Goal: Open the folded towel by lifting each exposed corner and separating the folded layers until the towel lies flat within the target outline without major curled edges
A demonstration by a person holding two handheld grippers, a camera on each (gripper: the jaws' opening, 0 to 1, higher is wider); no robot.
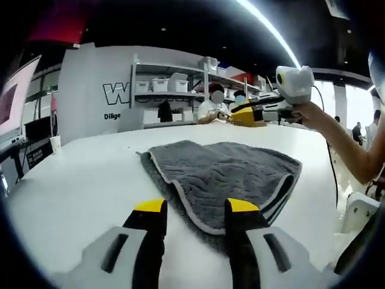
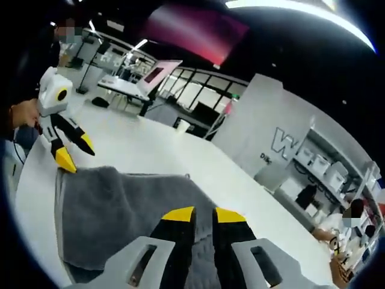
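Towel: a grey towel is seen lying folded on the white tabletop, its pale-trimmed upper layer set back from the layer beneath along the near edge.
Towel edges: in the left gripper view the folded layers are stacked at the right side, where several rims are shown one over another; a lower layer is exposed at the left corner.
Left gripper: the left gripper is held low over the towel's near edge with its yellow-tipped jaws parted and nothing between them. In the right gripper view it is seen at the towel's far corner, one tip apparently touching the cloth, though contact cannot be told for sure.
Right gripper: the right gripper is held above the towel with jaws slightly apart, released. In the left gripper view it is raised beyond the far edge.
Open room: bare tabletop is left broad on the left side and beyond the far edge.
Surroundings: shelves are seen past the tabletop.
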